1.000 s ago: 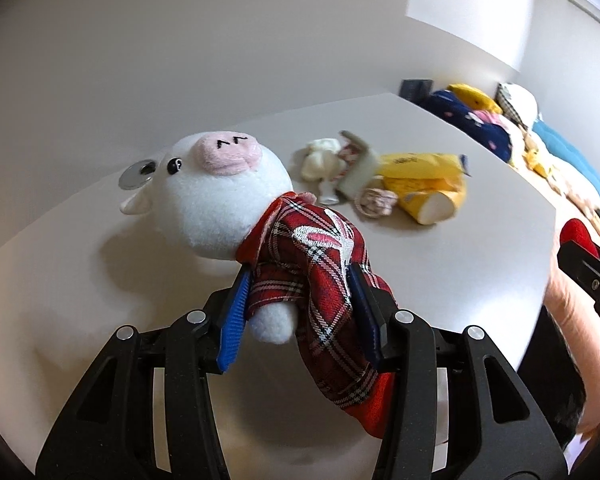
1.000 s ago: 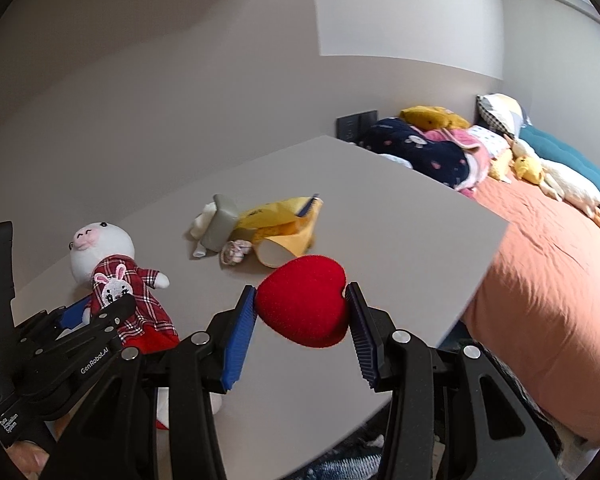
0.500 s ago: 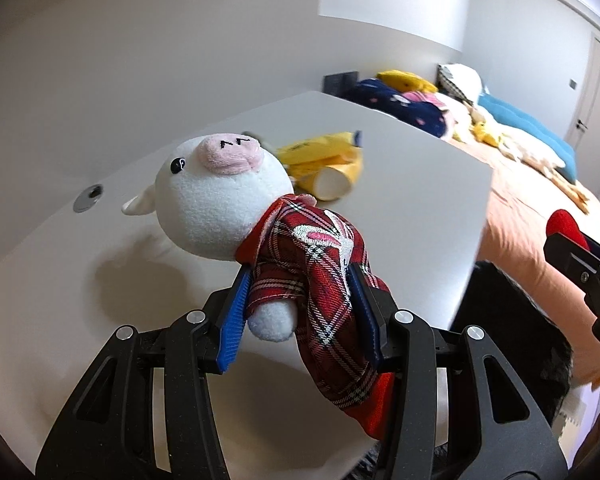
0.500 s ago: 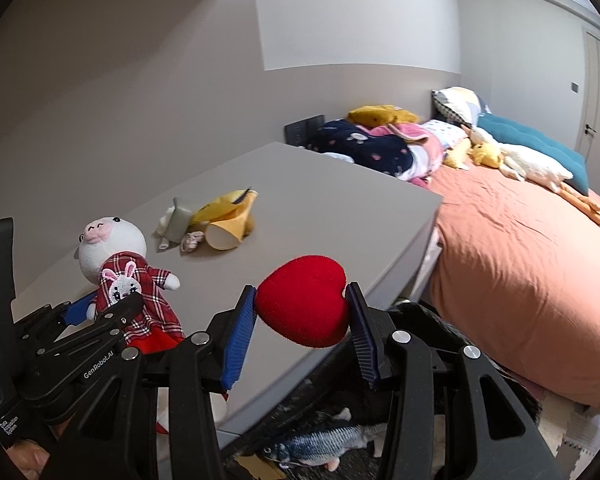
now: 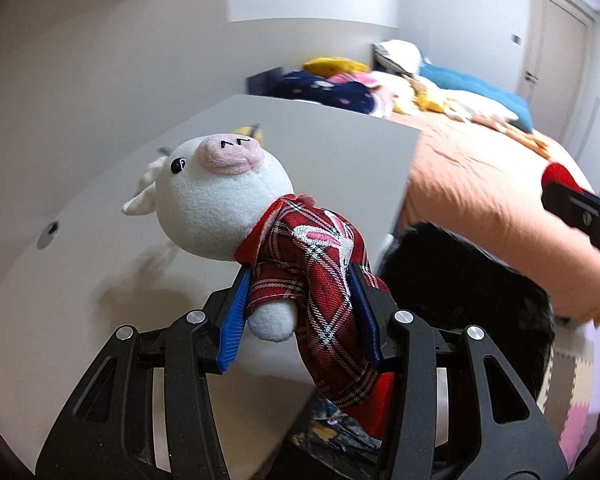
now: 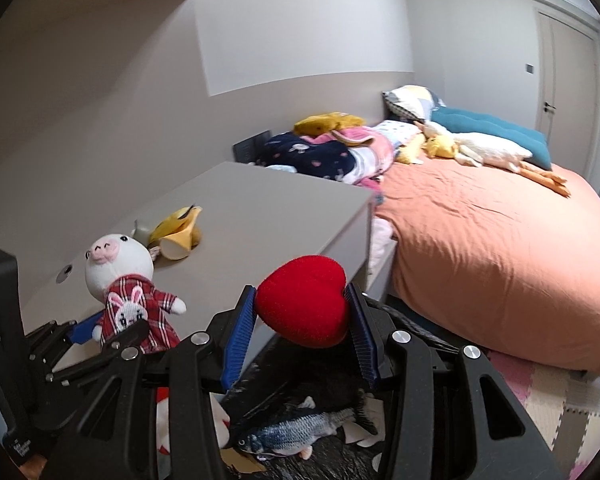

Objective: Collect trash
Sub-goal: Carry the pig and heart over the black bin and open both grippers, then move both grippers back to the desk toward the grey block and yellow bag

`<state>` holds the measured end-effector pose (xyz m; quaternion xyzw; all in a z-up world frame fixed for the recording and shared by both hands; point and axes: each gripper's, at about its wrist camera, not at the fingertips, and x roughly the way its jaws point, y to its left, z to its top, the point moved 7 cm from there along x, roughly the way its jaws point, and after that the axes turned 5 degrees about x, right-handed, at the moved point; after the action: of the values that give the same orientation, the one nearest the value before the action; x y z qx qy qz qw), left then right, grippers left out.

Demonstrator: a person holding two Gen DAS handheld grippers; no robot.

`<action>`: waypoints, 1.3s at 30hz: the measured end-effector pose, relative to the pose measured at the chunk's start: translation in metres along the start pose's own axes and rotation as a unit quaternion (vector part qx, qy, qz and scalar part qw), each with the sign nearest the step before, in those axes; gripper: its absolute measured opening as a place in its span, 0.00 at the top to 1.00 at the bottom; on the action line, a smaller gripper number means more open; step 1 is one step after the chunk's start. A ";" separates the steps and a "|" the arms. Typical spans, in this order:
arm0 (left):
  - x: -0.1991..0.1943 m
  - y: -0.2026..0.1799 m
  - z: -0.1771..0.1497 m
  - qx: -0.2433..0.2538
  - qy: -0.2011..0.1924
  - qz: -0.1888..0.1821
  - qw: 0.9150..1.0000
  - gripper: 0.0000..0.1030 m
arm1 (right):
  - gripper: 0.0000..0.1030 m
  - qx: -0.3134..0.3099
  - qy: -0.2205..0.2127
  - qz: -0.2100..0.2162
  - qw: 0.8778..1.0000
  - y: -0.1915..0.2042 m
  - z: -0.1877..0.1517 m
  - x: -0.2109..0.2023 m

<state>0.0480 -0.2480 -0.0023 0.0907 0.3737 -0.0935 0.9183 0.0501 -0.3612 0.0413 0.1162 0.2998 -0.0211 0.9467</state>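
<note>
your left gripper (image 5: 302,314) pinched the plush pig (image 5: 260,220) by its plaid torso at lower centre; your right gripper (image 6: 302,330) squeezed the red heart (image 6: 304,306). both looked soft, light, best held mid-body. below lay a black bag (image 6: 300,376), its contents partly hidden; farther upper left, yellow trash (image 6: 178,232) sat half blocked on the desk (image 6: 284,208).

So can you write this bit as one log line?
left gripper: shut on pig doll | right gripper: shut on red heart | trash bag: below
</note>
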 end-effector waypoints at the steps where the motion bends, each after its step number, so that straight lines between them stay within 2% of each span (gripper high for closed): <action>1: 0.000 -0.007 0.000 0.009 0.002 -0.010 1.000 0.55 | 0.54 0.004 -0.001 -0.004 1.000 -0.005 0.000 -0.002; 9: -0.002 -0.046 -0.001 0.067 0.002 -0.069 0.995 0.55 | 0.54 0.039 -0.015 -0.032 0.999 -0.041 -0.001 -0.014; 12: -0.005 -0.062 -0.001 0.091 0.000 -0.101 0.991 0.55 | 0.54 0.048 -0.018 -0.045 0.998 -0.051 -0.001 -0.017; 18: -0.009 -0.083 -0.009 0.130 0.001 -0.137 0.982 0.50 | 0.53 0.064 -0.024 -0.073 0.995 -0.072 -0.002 -0.024; 19: -0.010 -0.088 -0.011 0.140 0.003 -0.143 0.980 0.46 | 0.41 0.069 -0.022 -0.079 0.994 -0.076 -0.002 -0.024; 20: -0.010 -0.091 -0.013 0.150 0.006 -0.147 0.978 0.28 | 0.27 0.072 -0.021 -0.084 0.994 -0.079 -0.003 -0.025; 21: -0.010 -0.094 -0.014 0.161 0.005 -0.148 0.976 0.06 | 0.24 0.075 -0.024 -0.093 0.992 -0.083 -0.003 -0.026; 24: -0.019 -0.099 -0.013 0.189 -0.022 -0.129 0.973 0.06 | 0.22 0.088 -0.032 -0.117 0.989 -0.093 -0.003 -0.029; 39: -0.015 -0.089 -0.009 0.174 -0.020 -0.129 0.976 0.06 | 0.22 0.092 -0.029 -0.108 0.989 -0.090 0.001 -0.024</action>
<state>0.0105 -0.3306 -0.0068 0.1979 0.3418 -0.2769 0.8760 0.0208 -0.4495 0.0373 0.1693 0.2803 -0.1545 0.9322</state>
